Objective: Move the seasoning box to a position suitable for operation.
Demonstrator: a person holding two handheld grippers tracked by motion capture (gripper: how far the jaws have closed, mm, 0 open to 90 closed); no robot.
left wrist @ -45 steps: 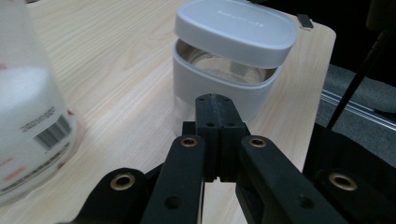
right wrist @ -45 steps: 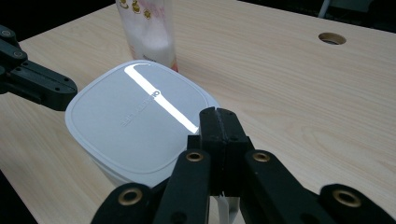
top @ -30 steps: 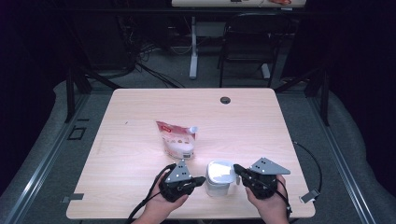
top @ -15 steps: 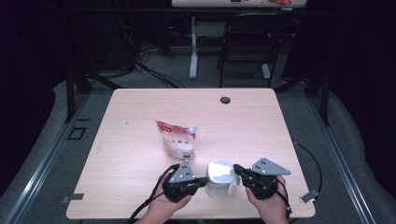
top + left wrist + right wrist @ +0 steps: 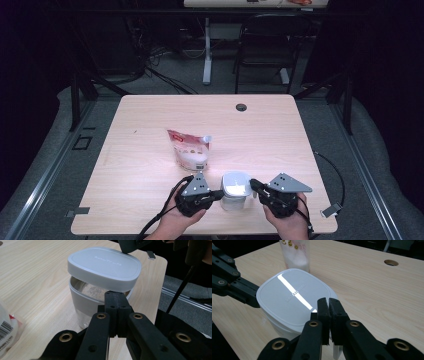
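One tub (image 5: 235,192) sits near the front edge of the counter (image 5: 150,125), a see-through tub with a pale grey lid (image 5: 103,266). That lid is not flat on the tub: it sits tipped, lifted on one side, so a gap shows under it. Inside the tub you can see something pale and grainy low down, but what it is cannot be told. One bag (image 5: 190,150) stands just behind the tub, red and white, with white stuff in its bottom part. Two tongs are here, one on each side of the tub. Left tongs (image 5: 218,194) are pressed tight together with nothing between them, and their tip is right at the tub's rim, under the tipped lid. Right tongs (image 5: 254,185) are almost together too, with just a thin slit between them; they have just been opening a tiny bit, with nothing between them, and they sit at the lid's edge on the other side. One small round hole (image 5: 241,107) is in the counter far behind the tub, near the back edge. Behind and to both sides of the bag the counter is bare wood with lots of room. In front of the tub there is only a thin strip of counter before the edge, where the two hands are.
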